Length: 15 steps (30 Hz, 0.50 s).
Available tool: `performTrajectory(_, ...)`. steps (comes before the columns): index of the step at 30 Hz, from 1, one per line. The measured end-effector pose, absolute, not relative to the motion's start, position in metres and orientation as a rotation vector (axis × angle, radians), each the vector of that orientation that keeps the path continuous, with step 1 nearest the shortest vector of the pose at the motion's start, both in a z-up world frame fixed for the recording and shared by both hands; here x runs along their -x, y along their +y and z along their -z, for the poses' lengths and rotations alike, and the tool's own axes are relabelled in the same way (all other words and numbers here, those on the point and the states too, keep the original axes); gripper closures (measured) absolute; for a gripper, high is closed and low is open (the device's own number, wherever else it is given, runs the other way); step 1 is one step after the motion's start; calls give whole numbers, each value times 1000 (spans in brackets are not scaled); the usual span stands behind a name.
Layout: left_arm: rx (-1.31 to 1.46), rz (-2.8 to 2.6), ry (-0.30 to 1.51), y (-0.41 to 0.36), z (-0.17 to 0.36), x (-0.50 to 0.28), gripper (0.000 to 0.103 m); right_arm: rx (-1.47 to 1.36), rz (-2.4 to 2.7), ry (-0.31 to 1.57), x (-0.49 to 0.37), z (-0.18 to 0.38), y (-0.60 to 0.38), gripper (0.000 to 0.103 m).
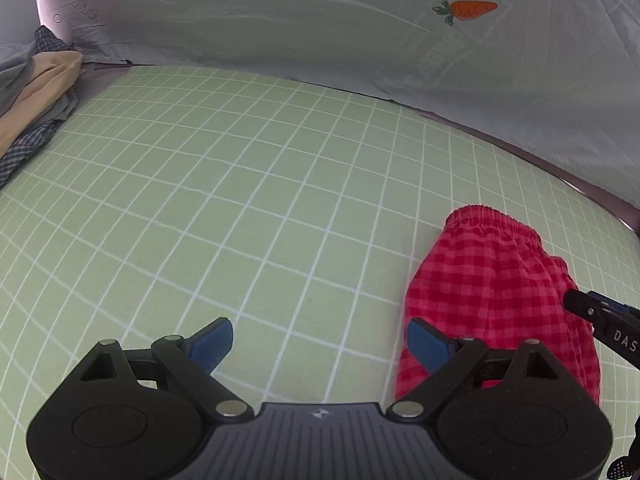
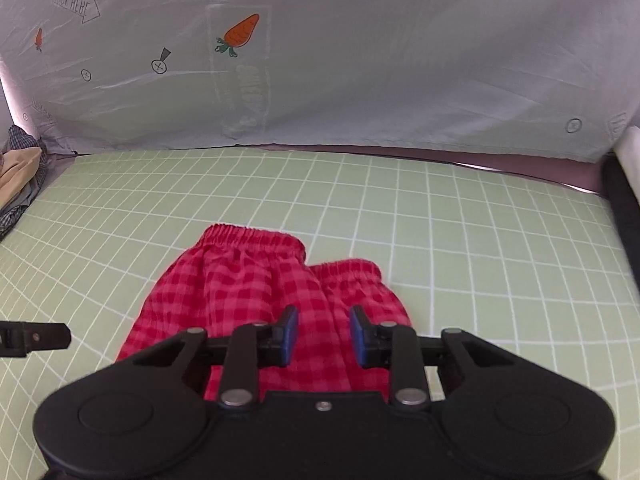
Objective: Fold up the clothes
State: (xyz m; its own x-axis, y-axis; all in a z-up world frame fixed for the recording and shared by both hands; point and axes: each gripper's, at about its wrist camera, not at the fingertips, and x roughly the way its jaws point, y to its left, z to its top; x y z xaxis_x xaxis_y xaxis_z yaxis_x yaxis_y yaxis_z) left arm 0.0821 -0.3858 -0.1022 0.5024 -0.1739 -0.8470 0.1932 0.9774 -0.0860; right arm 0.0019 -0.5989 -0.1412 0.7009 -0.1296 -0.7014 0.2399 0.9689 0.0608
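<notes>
Red checked shorts (image 2: 256,280) with an elastic waistband lie folded on the green grid mat (image 2: 460,240). They also show in the left wrist view (image 1: 492,292) at the right. My right gripper (image 2: 323,334) is open, its blue pads just above the near part of the shorts, holding nothing. My left gripper (image 1: 320,344) is open over bare mat, just left of the shorts; its right pad is at the cloth's left edge. The right gripper's fingertip (image 1: 580,304) shows at the right edge of the left wrist view.
A heap of other clothes (image 1: 36,92), beige and dark checked, lies at the far left of the mat; it also shows in the right wrist view (image 2: 20,176). A pale printed sheet (image 2: 360,60) with carrots hangs behind. A dark object (image 2: 624,200) stands at the right edge.
</notes>
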Motion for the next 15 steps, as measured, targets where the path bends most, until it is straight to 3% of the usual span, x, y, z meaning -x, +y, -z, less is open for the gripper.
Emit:
performTrajectory(4,-64,234,1051,-409,120,-99,9,-147,178,801,-23,157,-603,74)
performTrajectory(8,-112,253,1056,-427,130,-103,9,-133,152,779,-23,161,-601,90)
performTrajectory(10,-132,265,1053,-433,133,-103,9,-93,147,767,-22,159,-595,91)
performTrajectory(12,-148,276,1052,-437,134,-103,9,-54,141,754,-21,158,-590,90)
performTrajectory(15,-158,278,1053,-440,135,-104,9,-14,142,735,-22,158,-584,73)
